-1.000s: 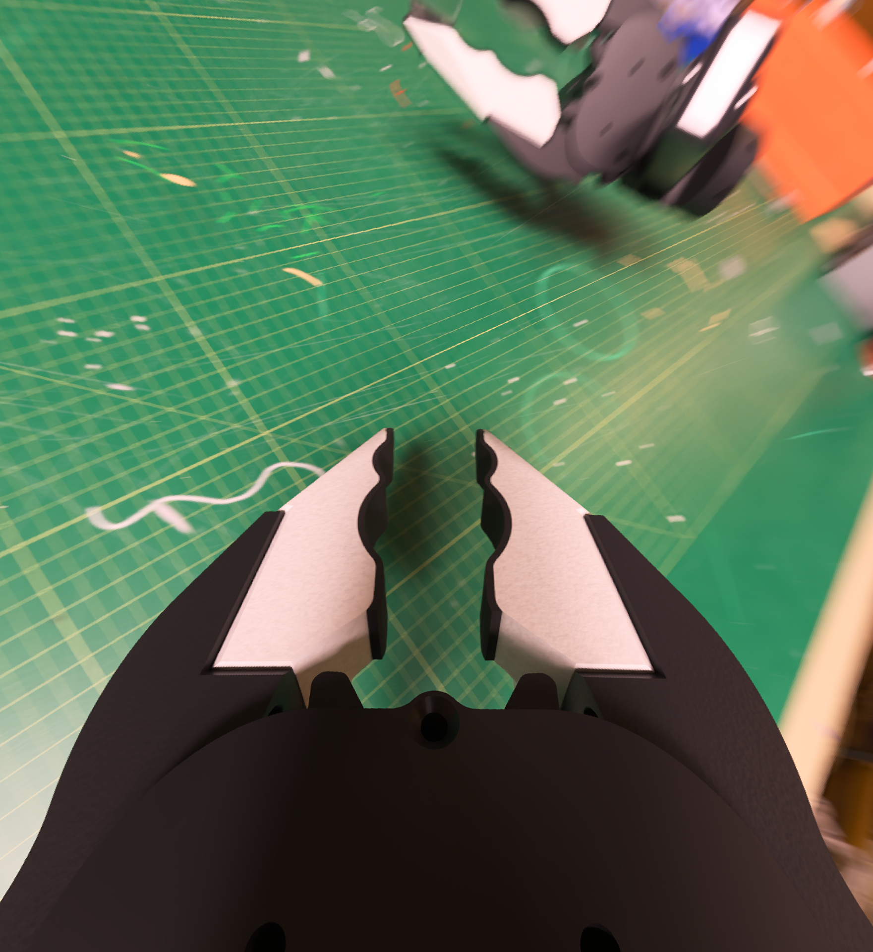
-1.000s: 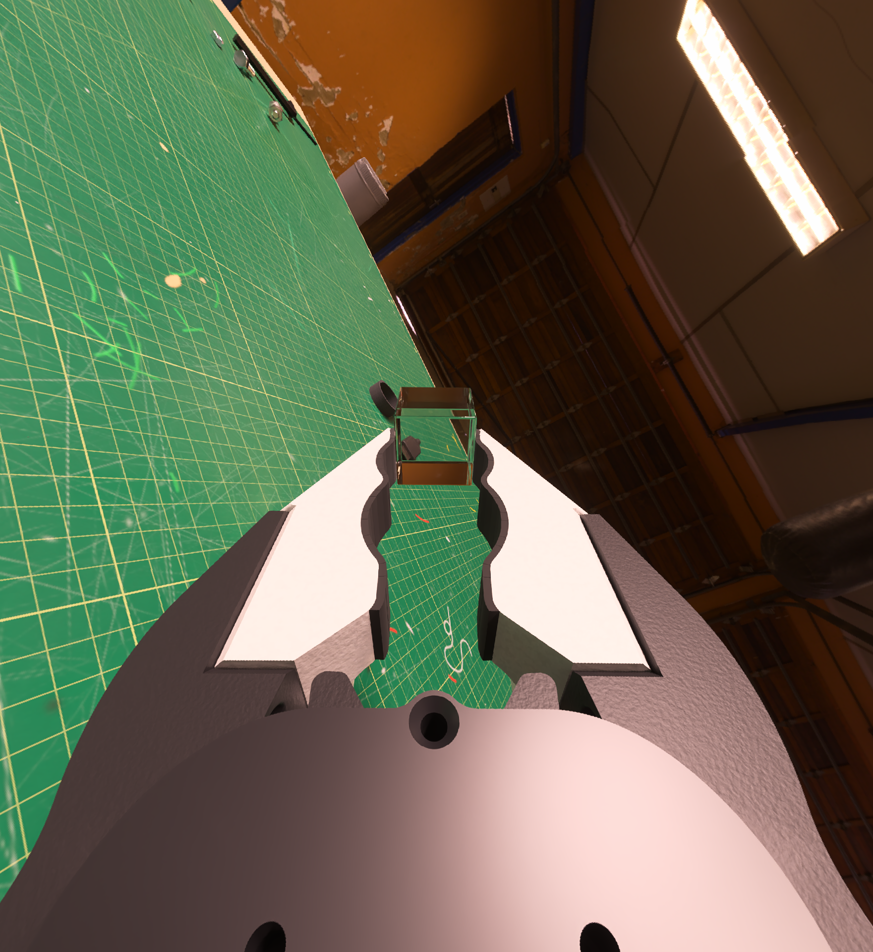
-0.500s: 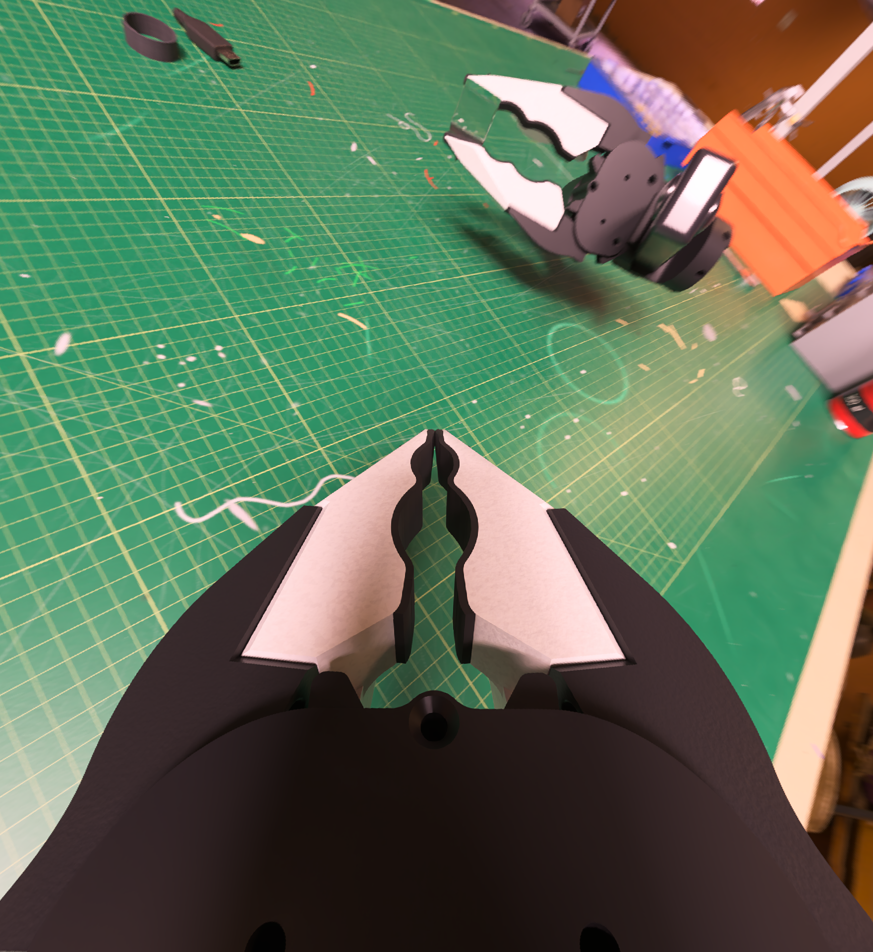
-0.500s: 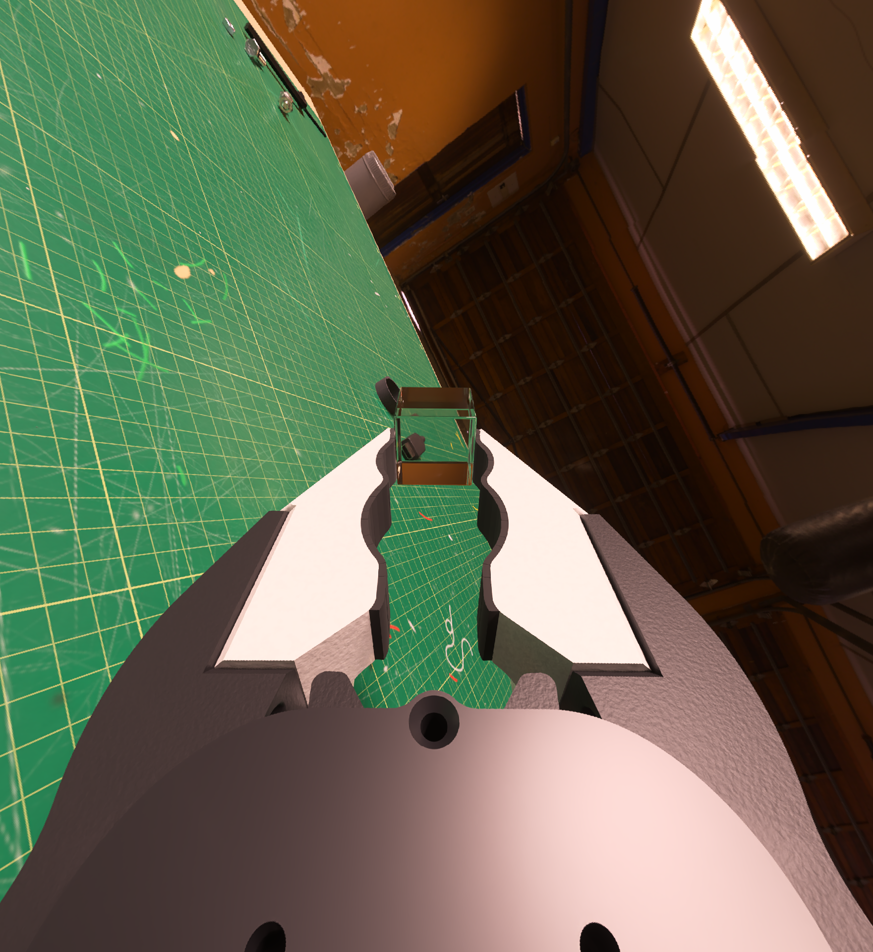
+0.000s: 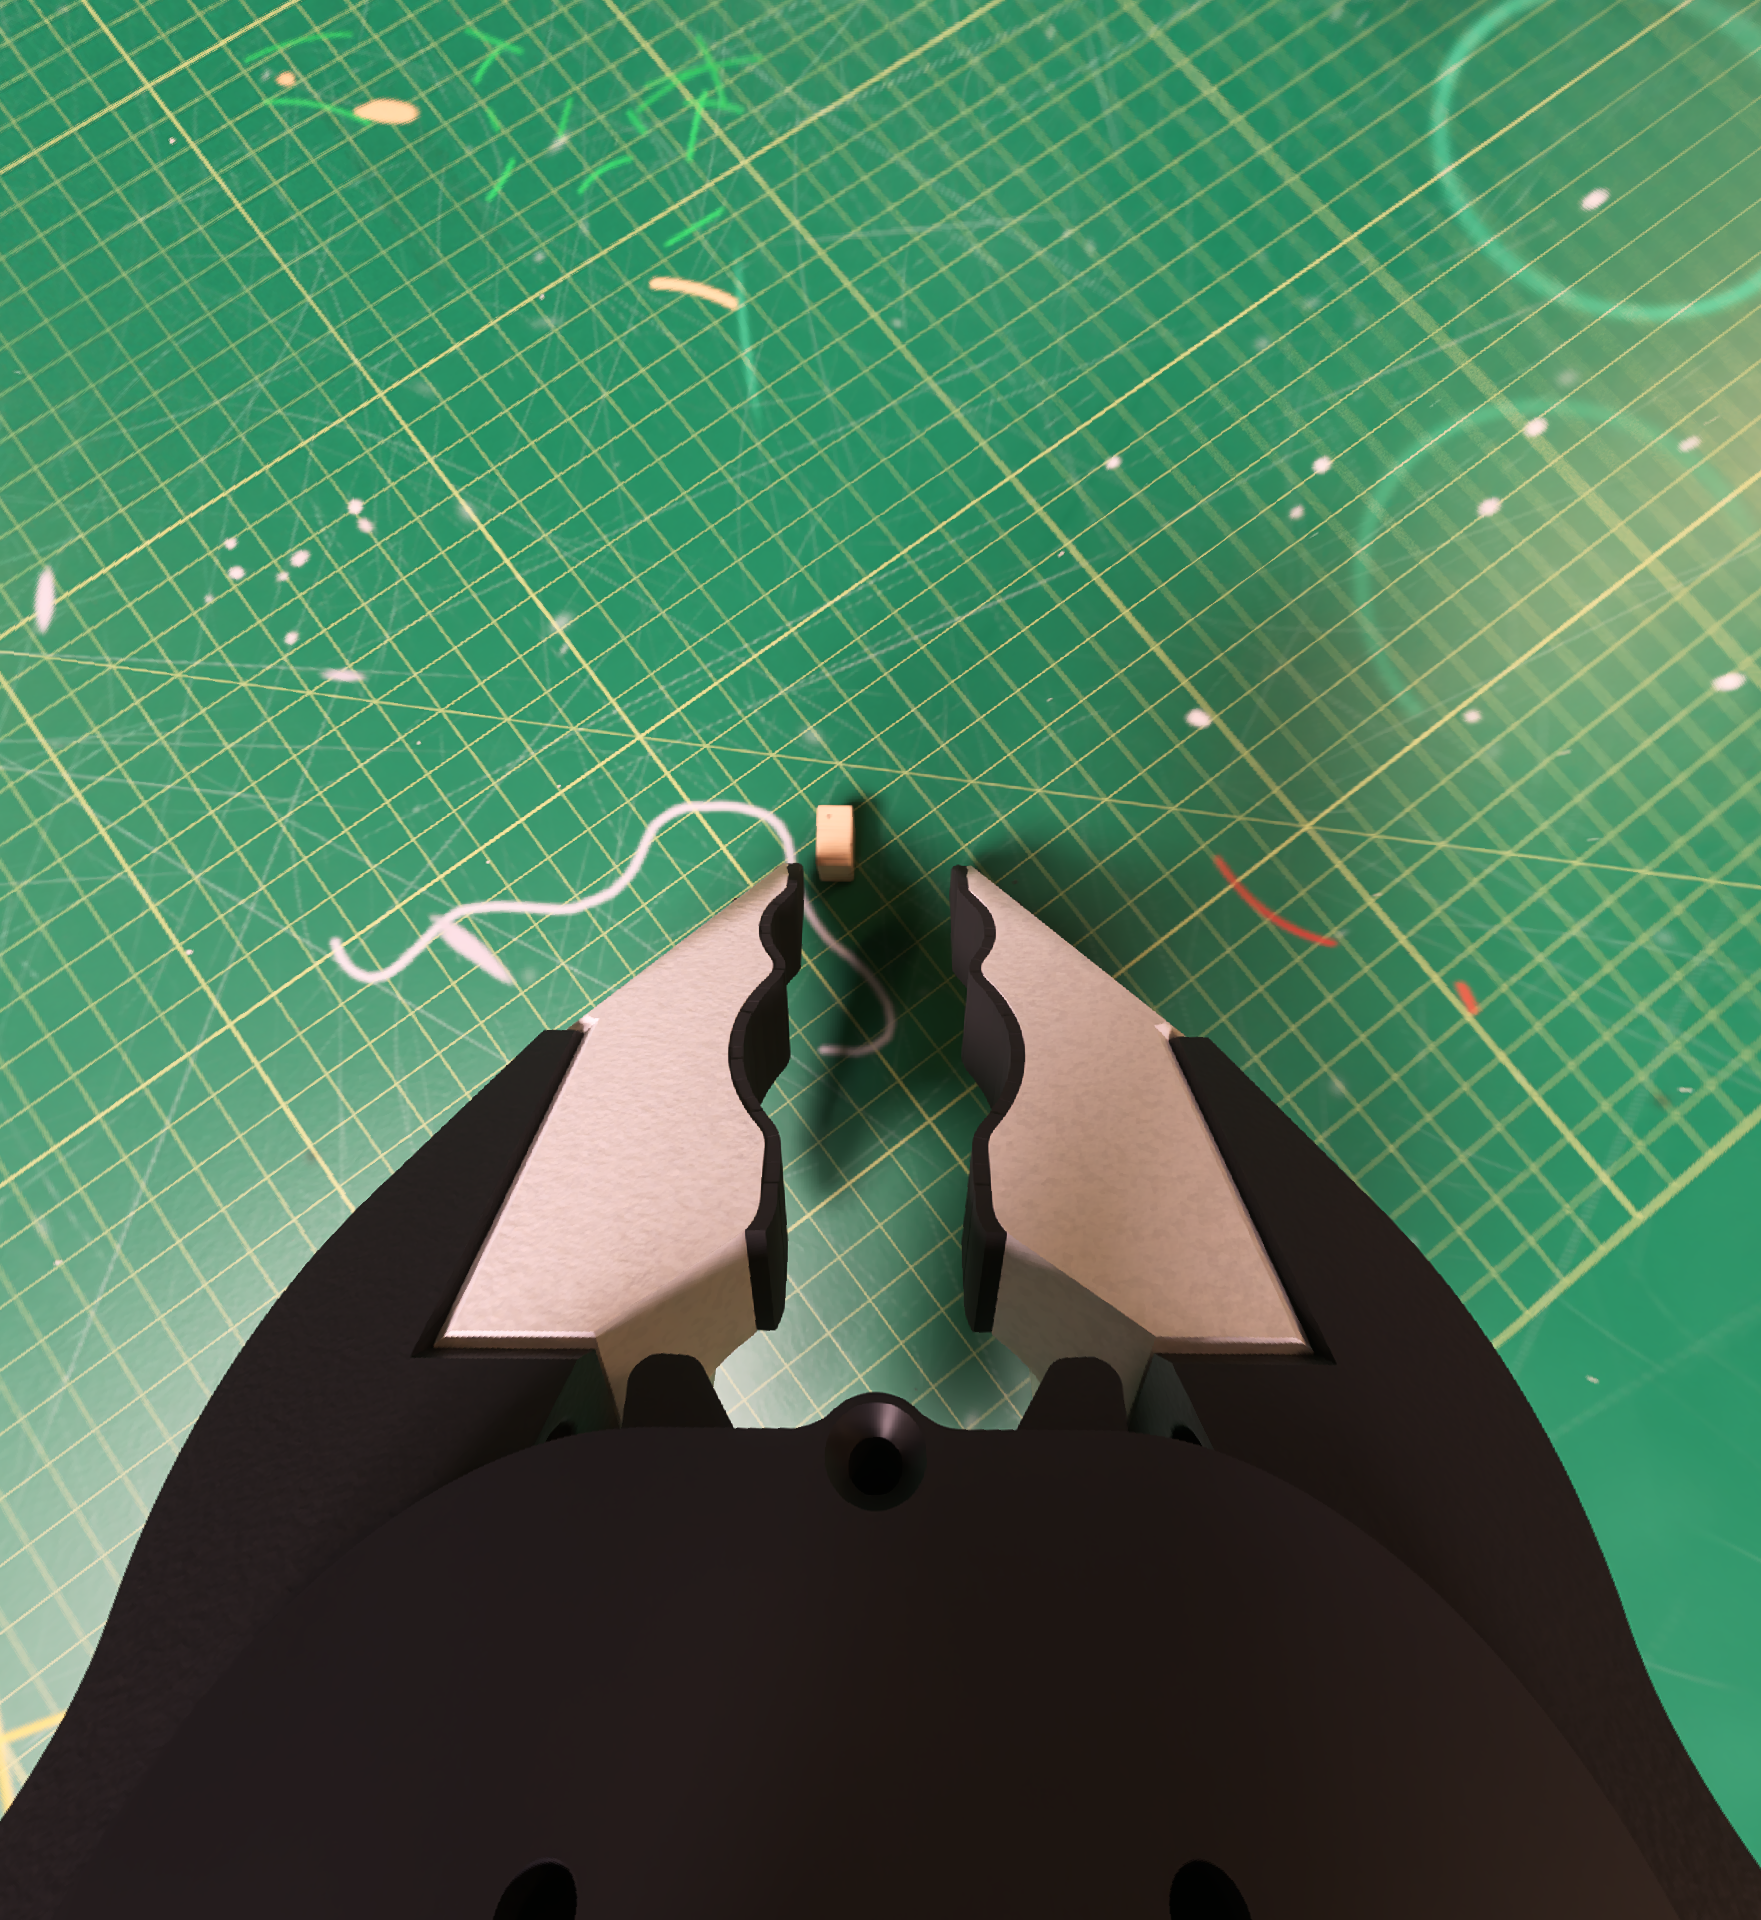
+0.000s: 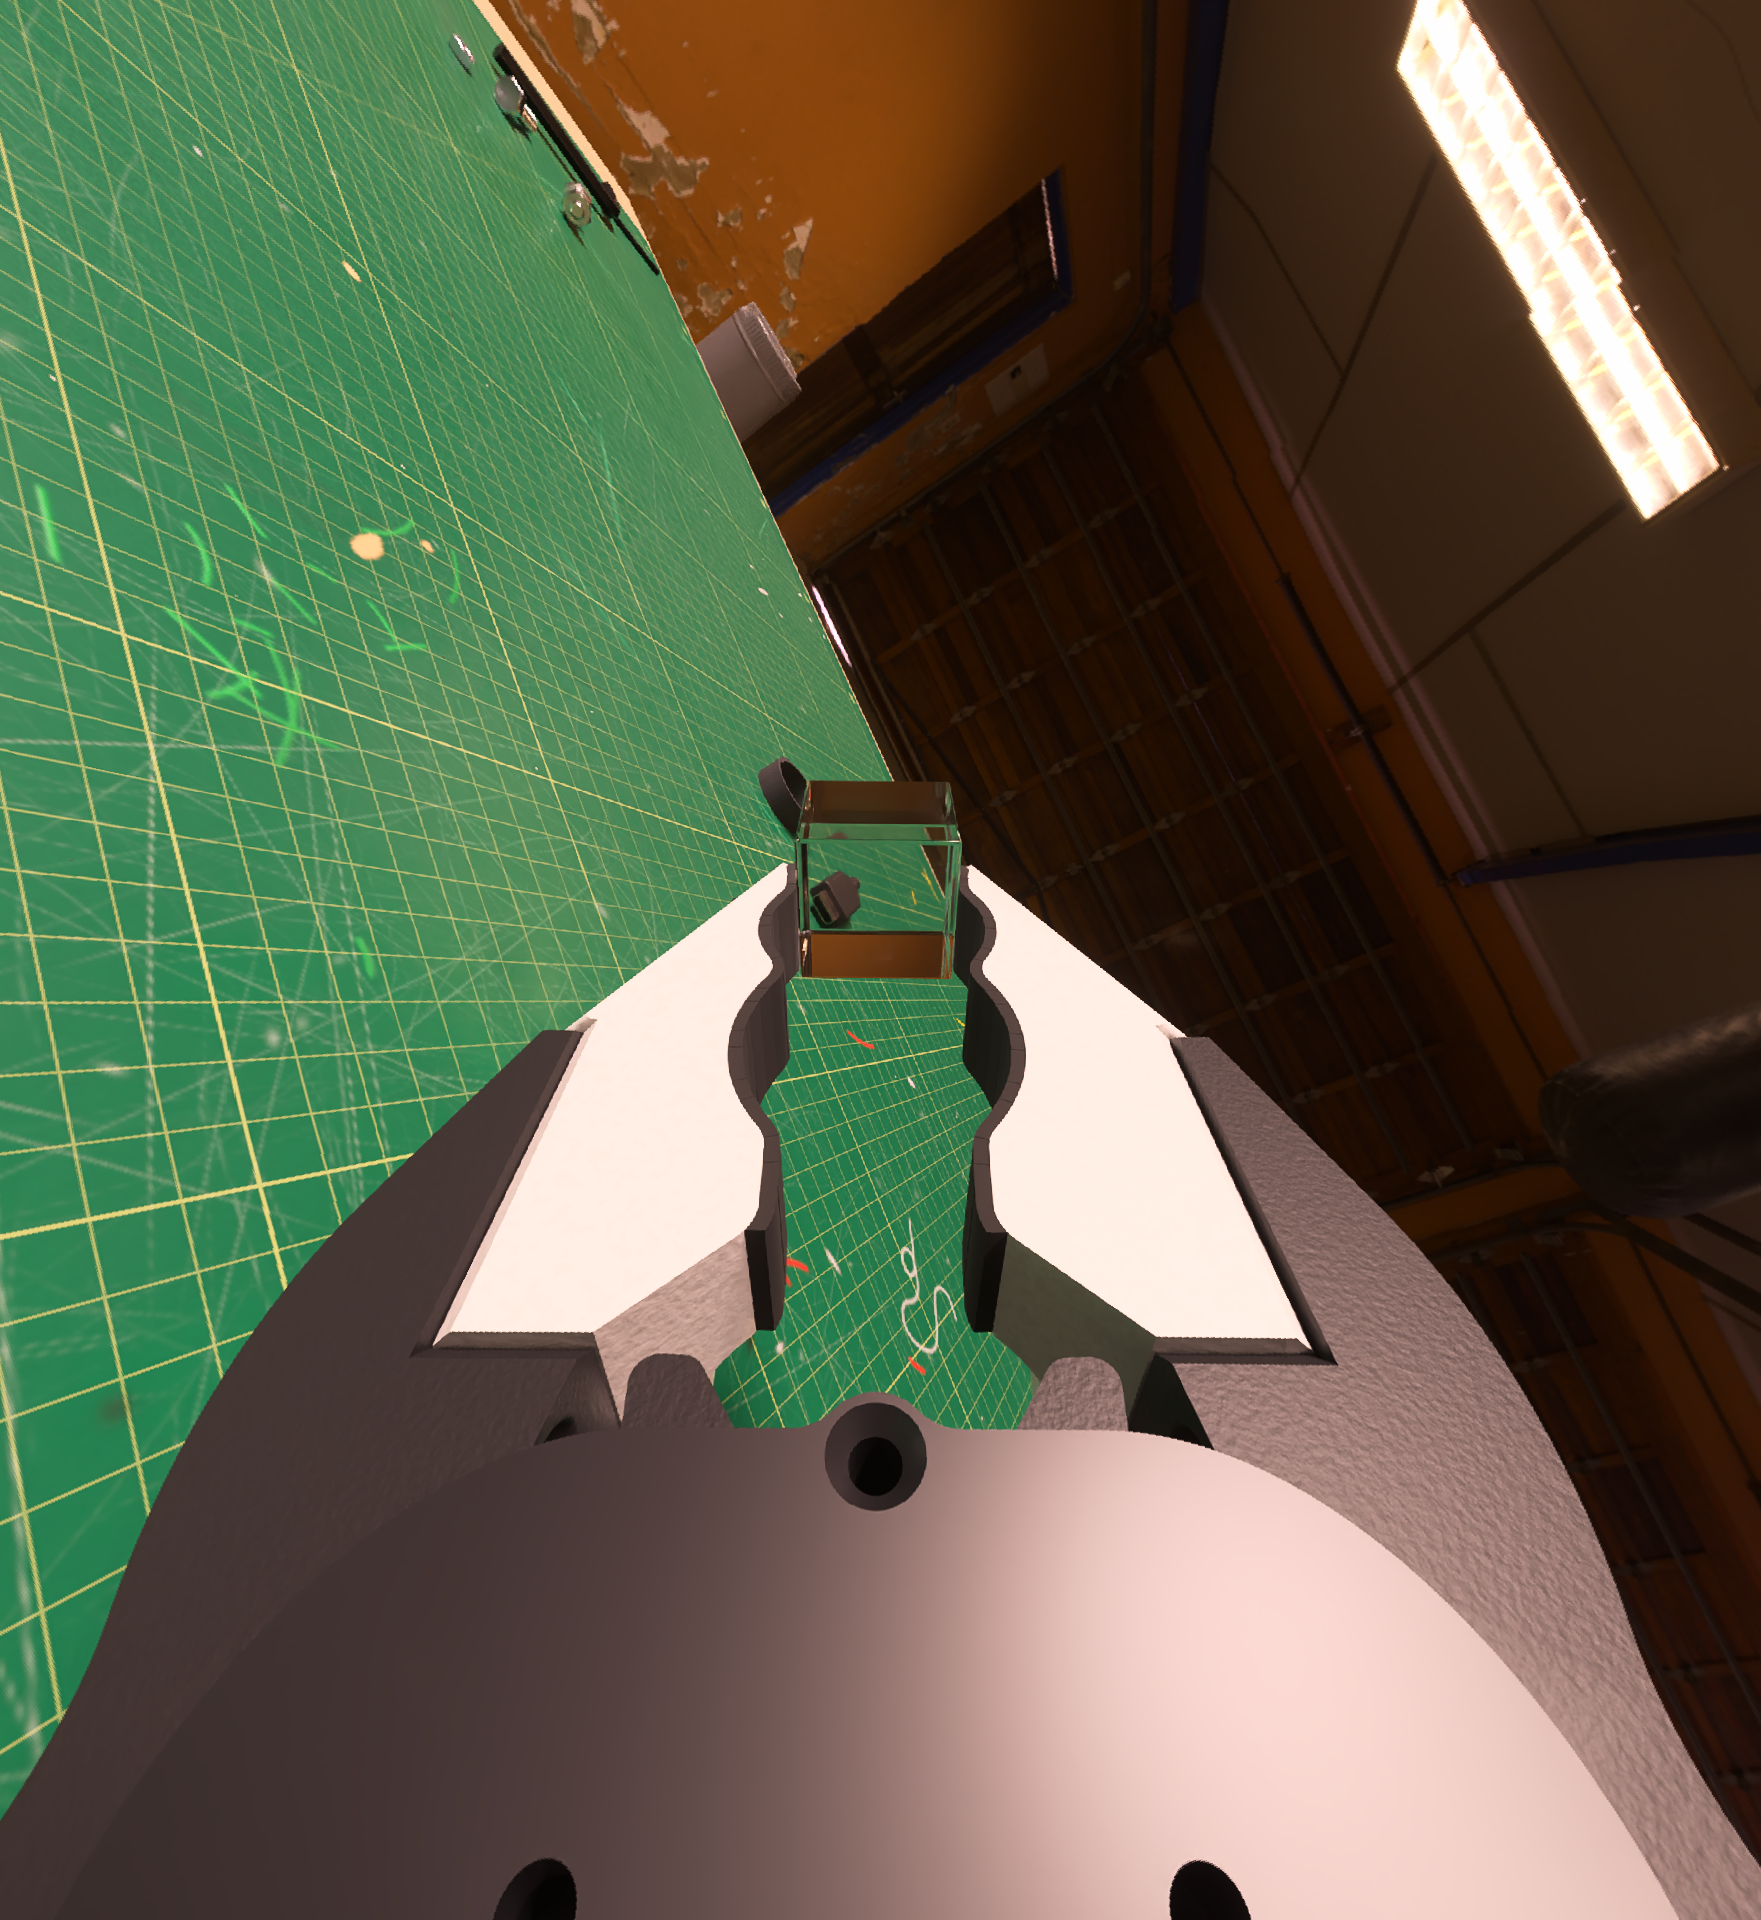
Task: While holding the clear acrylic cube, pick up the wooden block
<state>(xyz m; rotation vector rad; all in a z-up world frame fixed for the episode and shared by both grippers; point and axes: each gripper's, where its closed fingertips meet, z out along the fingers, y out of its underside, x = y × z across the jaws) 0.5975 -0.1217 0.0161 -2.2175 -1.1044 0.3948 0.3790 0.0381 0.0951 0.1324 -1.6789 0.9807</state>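
Left claw: the black two-finger left claw (image 5: 876,873) with pale inner faces fills the lower half of the left wrist view; its fingers are spread, with bare mat between them and nothing held.
White thread: a thin, curling white thread (image 5: 564,906) lies on the bench, running from the middle left of the frame, past the left fingertip (image 5: 791,883), and into the gap between the fingers.
Wooden block: the small, pale wooden block (image 5: 834,843) sits on the bench at frame centre, just beyond the tip of the left finger and a little inside the line of the gap, nearer the left finger than the right; it is apart from both fingers.
Bench: the green cutting-mat bench (image 5: 1063,520) with a yellow grid carries scratches, white flecks, short red marks at the middle right and faint green rings at the upper right.
Right claw: the grey two-finger right claw (image 6: 876,894) with white inner faces takes up the lower half of the right wrist view, its fingertips pinching the cube from both sides.
Acrylic cube: the clear acrylic cube (image 6: 878,883) sits at frame centre between those fingertips, held off the mat.
Black loop: a small, dark loop-shaped object (image 6: 780,792) lies on the bench just past the cube, at its upper left.
Ceiling light: a long, lit ceiling light (image 6: 1551,260) sits in the upper right.
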